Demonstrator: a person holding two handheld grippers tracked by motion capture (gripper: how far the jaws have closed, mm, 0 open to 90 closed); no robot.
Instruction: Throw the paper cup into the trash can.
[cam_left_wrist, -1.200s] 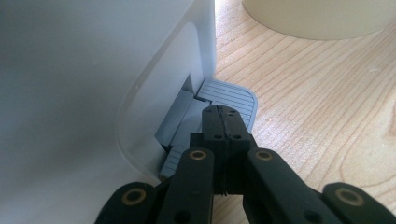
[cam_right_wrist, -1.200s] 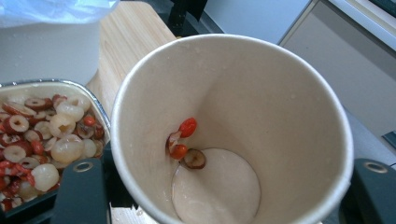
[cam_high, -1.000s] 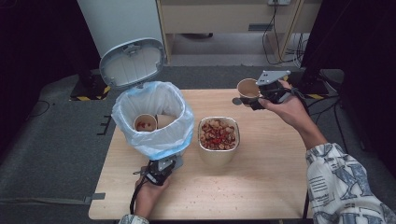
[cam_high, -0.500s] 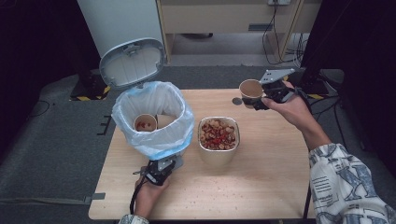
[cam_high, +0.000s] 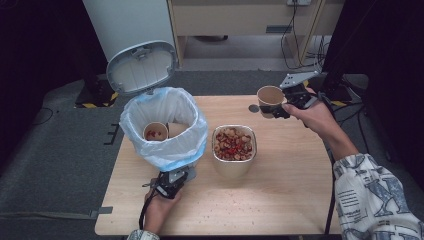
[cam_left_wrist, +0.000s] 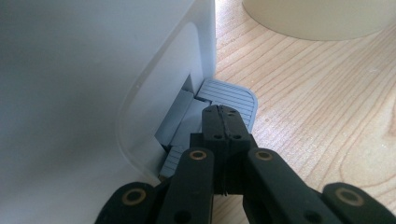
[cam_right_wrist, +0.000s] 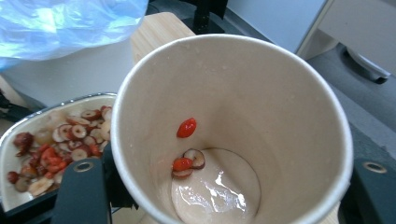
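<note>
Paper, thin and light, the cup (cam_high: 270, 96) hangs clamped by its rim in the right gripper (cam_high: 281, 111), beyond the food bowl (cam_high: 233, 145). It would crush easily, so a gentle wall pinch suits. Left gripper (cam_left_wrist: 223, 122), jaws closed empty, presses the bin's pedal (cam_left_wrist: 229, 95) beside that bowl.

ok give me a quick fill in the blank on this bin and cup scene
1. The right gripper holds a paper ____ by its wall.
2. The bin has its lid standing ____.
3. The shut left gripper rests on the bin's ____.
4. The bowl sits to the ____ of the bin in the high view.

Missing words: cup; open; pedal; right
</note>
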